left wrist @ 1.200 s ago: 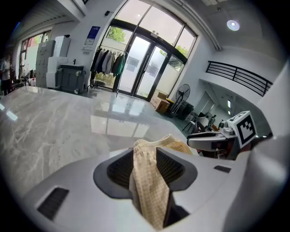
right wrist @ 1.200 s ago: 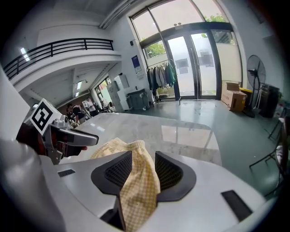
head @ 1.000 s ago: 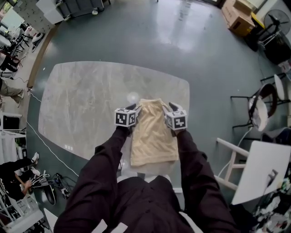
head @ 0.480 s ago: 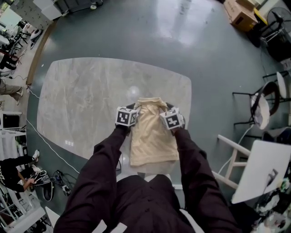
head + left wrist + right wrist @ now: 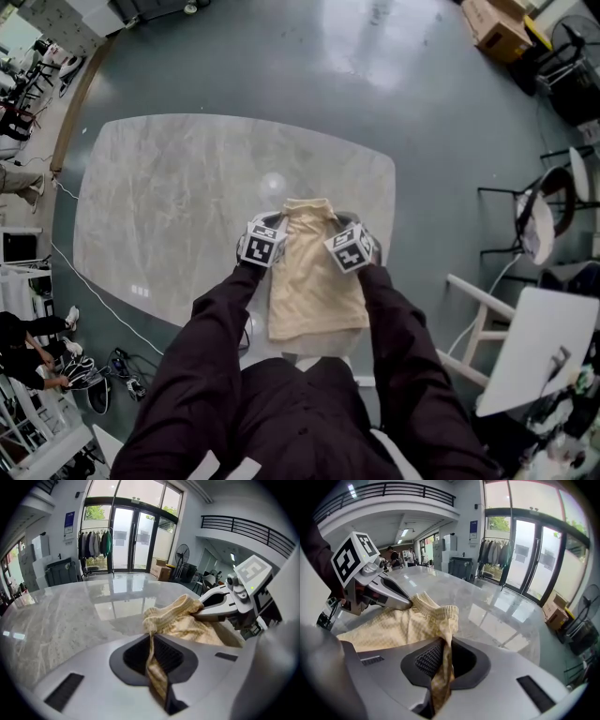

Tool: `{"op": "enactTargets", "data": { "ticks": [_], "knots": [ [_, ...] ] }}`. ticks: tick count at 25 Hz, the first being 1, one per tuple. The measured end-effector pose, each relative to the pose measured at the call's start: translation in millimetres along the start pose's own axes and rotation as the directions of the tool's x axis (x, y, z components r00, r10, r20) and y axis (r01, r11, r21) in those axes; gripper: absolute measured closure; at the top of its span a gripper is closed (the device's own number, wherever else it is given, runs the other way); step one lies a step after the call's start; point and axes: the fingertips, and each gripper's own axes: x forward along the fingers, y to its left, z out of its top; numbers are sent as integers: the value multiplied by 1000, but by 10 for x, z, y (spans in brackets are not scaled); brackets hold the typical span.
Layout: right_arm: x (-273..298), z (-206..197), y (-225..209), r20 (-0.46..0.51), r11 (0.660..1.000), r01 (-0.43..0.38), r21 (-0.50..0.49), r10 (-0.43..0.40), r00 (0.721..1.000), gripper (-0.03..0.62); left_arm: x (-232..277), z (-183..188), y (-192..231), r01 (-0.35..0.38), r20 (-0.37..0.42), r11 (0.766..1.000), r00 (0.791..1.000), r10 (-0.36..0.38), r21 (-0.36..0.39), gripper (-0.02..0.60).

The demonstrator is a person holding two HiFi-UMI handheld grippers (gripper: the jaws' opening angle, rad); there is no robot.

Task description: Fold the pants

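Beige pants (image 5: 314, 281), folded lengthwise, lie on the marble table (image 5: 169, 206) with the waistband at the far end. My left gripper (image 5: 277, 221) is at the waistband's left corner and my right gripper (image 5: 339, 221) at its right corner. In the left gripper view the jaws of the left gripper (image 5: 152, 641) are closing with a fold of the pants (image 5: 187, 620) pinched between them. In the right gripper view the right gripper (image 5: 443, 648) is closing the same way on the ribbed waistband of the pants (image 5: 393, 625). The waistband is lifted and bunched between the two.
The table's near edge runs just in front of the person's body. A black chair (image 5: 544, 211) and a white board (image 5: 539, 352) stand on the floor at the right. Cardboard boxes (image 5: 492, 28) sit at the top right, and cables (image 5: 112, 370) lie at the lower left.
Both grippers came down and inward onto the waistband corners and closed on the cloth. The waistband is now gathered narrower between them.
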Motion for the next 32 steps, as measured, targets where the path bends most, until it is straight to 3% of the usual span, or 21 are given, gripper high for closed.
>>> {"op": "enactTargets", "data": {
  "ticks": [12,26,32],
  "knots": [
    [-462,171,-13,120,999,23,27,-26,992,569,-450,261,-208,20,153,999,988,-24,29,560],
    [-1371,291,203,271,1000,7,30,-15,963,568,-1107,299,-667,27,227,990,972,-58,137,560],
    [-1574,44,374,283,1000,18,11,-20,959,568,-1368,118,-907,20,250,983,966,-67,184,560]
  ]
}}
